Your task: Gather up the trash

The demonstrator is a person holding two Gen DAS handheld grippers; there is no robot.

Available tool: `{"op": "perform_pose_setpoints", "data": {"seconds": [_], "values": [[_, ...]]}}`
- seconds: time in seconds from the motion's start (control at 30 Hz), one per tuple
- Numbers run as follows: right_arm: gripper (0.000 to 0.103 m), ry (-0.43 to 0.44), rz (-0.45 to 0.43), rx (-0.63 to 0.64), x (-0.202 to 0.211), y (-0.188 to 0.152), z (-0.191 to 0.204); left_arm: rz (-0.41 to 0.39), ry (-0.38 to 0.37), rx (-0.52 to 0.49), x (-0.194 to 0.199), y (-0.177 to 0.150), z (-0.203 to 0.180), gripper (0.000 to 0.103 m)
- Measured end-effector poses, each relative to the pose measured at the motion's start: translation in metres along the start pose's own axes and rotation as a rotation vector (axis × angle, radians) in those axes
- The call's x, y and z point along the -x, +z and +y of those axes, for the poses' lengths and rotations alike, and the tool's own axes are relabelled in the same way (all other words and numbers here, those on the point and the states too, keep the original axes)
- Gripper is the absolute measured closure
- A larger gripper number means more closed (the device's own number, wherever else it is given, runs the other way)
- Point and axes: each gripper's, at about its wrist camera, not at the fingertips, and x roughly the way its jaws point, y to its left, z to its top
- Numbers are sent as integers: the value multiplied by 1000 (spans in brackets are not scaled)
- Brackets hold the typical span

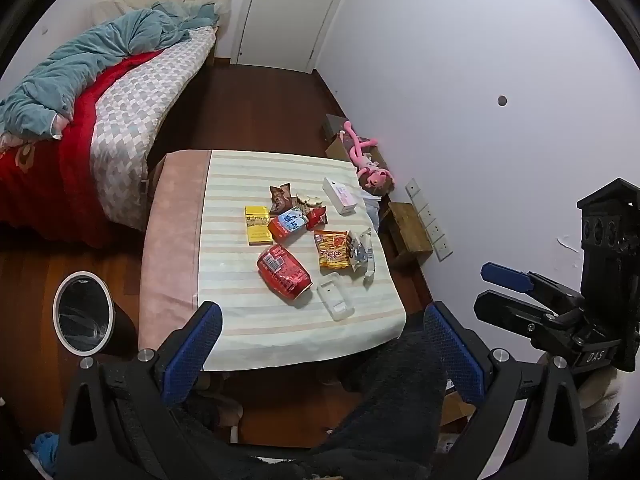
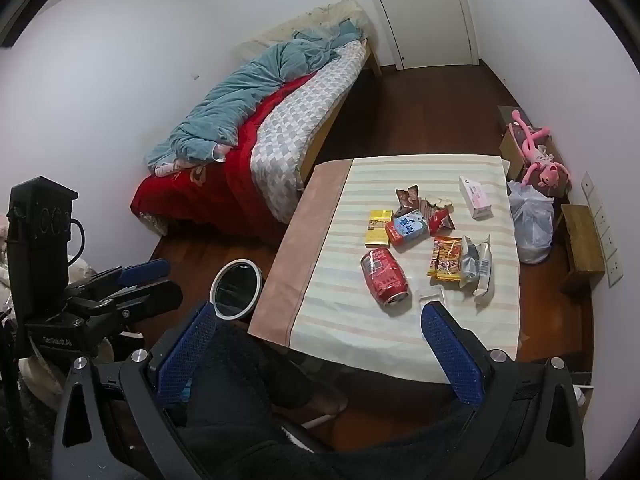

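Observation:
A small table with a striped cloth [image 1: 256, 320] [image 2: 360, 320] holds trash: a crushed red can [image 1: 283, 272] [image 2: 383, 276], a yellow box [image 1: 257, 225] [image 2: 377, 228], a red-and-blue carton [image 1: 288, 224] [image 2: 406, 229], brown wrappers [image 1: 280, 198] [image 2: 408, 196], an orange snack bag [image 1: 332, 248] [image 2: 446, 262], a silver wrapper [image 1: 364, 256] [image 2: 478, 266], a clear plastic tray [image 1: 335, 296] and a white box [image 1: 339, 195] [image 2: 474, 196]. A black bin with a white rim [image 1: 82, 314] [image 2: 236, 288] stands on the floor left of the table. My left gripper [image 1: 320, 320] and right gripper [image 2: 318, 320] are open, empty, held above the table's near edge.
A bed with red and teal bedding [image 1: 92, 112] [image 2: 256, 120] stands at the left. A pink plush toy [image 1: 368, 160] [image 2: 536, 160], wooden stools [image 1: 410, 228] [image 2: 582, 244] and a plastic bag [image 2: 532, 220] sit by the right wall. A closed door [image 1: 288, 12] [image 2: 424, 12] is at the far end.

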Motion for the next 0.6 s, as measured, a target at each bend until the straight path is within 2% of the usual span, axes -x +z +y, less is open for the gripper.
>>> {"op": "perform_pose_setpoints", "data": {"seconds": [0.6], "values": [[0, -15, 9, 3, -5, 1, 4, -5, 7, -9, 6, 2, 7, 0]]}}
